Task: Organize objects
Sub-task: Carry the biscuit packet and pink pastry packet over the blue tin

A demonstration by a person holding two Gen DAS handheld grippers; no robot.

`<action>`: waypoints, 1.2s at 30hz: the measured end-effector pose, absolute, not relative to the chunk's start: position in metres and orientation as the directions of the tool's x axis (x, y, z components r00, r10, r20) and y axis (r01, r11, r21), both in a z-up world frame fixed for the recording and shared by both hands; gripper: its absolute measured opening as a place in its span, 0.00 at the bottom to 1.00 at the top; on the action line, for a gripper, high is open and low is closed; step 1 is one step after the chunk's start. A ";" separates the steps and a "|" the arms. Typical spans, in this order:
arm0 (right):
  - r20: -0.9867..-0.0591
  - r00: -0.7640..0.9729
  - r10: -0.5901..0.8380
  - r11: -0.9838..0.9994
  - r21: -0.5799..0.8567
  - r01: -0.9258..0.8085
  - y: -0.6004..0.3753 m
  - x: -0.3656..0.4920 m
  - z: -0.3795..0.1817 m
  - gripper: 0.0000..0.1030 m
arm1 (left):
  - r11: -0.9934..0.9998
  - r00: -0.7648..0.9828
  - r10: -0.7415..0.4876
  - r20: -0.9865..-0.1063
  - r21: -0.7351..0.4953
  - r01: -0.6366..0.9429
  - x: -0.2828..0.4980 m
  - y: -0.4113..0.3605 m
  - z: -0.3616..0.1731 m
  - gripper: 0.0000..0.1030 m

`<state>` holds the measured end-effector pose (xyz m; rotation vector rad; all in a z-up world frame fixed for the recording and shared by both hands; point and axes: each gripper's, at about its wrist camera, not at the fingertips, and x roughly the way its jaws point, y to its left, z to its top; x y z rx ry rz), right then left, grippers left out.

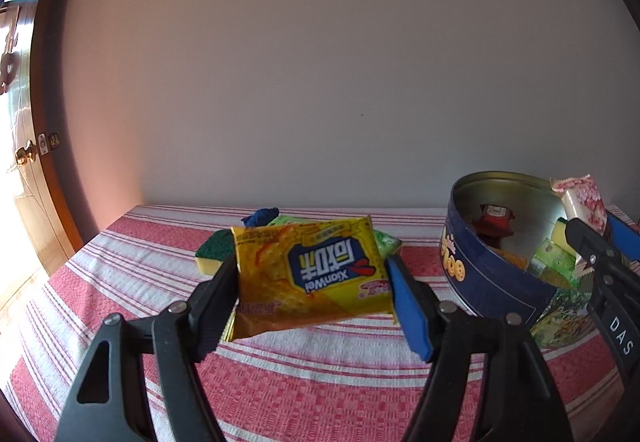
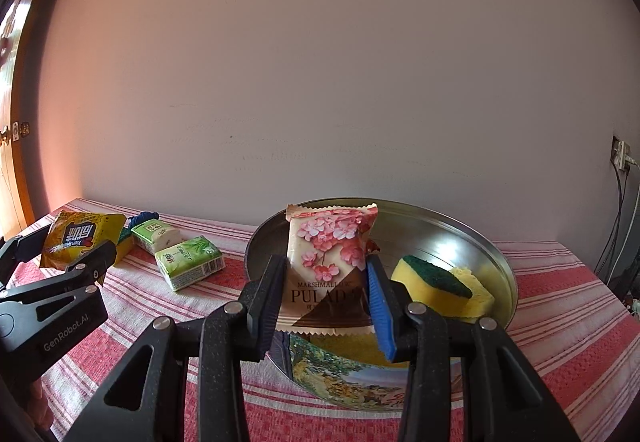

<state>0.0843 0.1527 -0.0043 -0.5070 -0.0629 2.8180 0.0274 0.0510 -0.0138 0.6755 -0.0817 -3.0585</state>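
My left gripper is shut on a yellow cracker packet, held above the striped cloth; the right wrist view shows the same gripper and packet at far left. My right gripper is shut on a pink flowered marshmallow packet, upright over the near rim of a round blue tin. From the left wrist view the tin stands at right. It holds several packets, and the right gripper holds the pink packet above its rim.
Two green tissue packs, a yellow-green sponge and a blue bundle lie on the red-striped tablecloth left of the tin. Another sponge sits inside the tin. A wall runs behind; a door is at left and cables at right.
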 end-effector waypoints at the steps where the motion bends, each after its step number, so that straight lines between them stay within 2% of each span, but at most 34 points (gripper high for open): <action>1: -0.335 -0.900 0.280 -0.960 -0.088 -0.267 0.158 0.085 -0.003 0.42 | -0.999 -0.907 -0.014 -0.420 0.053 -0.009 0.027 0.056 -0.013 0.70; 7: -0.330 -0.895 0.300 -0.953 -0.054 -0.299 0.186 0.088 0.002 0.42 | -0.998 -0.914 0.027 -0.405 0.044 -0.049 0.022 0.089 -0.008 0.70; 20: -0.298 -0.867 0.398 -0.916 -0.090 -0.390 0.240 0.091 0.009 0.42 | -0.990 -0.911 0.119 -0.396 0.025 -0.140 0.006 0.157 -0.001 0.70; 29: -0.328 -0.839 0.435 -0.897 -0.082 -0.434 0.260 0.084 0.005 0.42 | -0.983 -0.899 0.147 -0.413 0.038 -0.178 -0.007 0.183 -0.008 0.70; 36: -0.363 -0.821 0.440 -0.890 -0.054 -0.453 0.274 0.079 -0.001 0.42 | -0.984 -0.877 0.160 -0.454 -0.005 -0.177 -0.024 0.189 -0.011 0.70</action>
